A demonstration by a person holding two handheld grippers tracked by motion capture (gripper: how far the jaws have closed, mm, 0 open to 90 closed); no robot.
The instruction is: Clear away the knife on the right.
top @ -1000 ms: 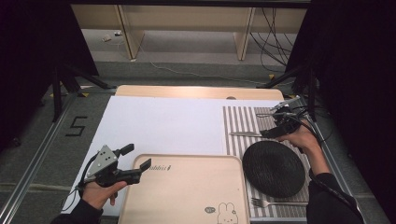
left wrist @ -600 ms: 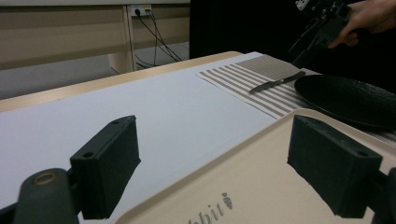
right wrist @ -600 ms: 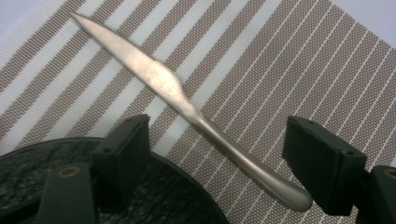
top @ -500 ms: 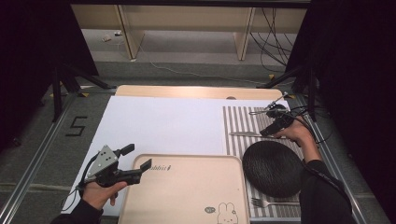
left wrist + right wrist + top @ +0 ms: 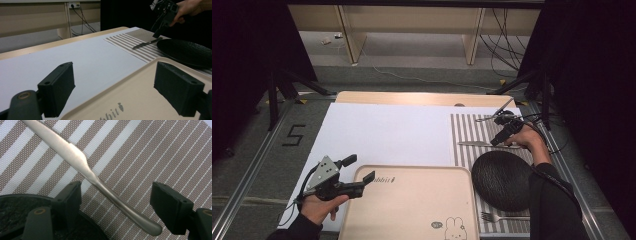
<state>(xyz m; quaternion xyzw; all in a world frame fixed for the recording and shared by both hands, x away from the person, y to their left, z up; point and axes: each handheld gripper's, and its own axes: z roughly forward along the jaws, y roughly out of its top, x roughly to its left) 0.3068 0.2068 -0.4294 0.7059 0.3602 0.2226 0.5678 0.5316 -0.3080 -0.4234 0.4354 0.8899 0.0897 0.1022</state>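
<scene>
On striped mat (image 5: 160, 150), knife (image 5: 82, 166) lies diagonal, blade up-left, betw. right tool's (image 5: 116, 202) open, just-narrowing jaws.

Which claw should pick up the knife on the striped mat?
Right. The right claw hangs open over the knife, handle between its jaws. The left claw sits at the tray, far off.

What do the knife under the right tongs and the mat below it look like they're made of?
Knife: likely stainless steel with a brushed, satin finish, judging by its grey sheen and soft highlights. Placemat: apparently woven vinyl or fabric, matte, with a visible mesh weave in brown and white stripes.
</scene>
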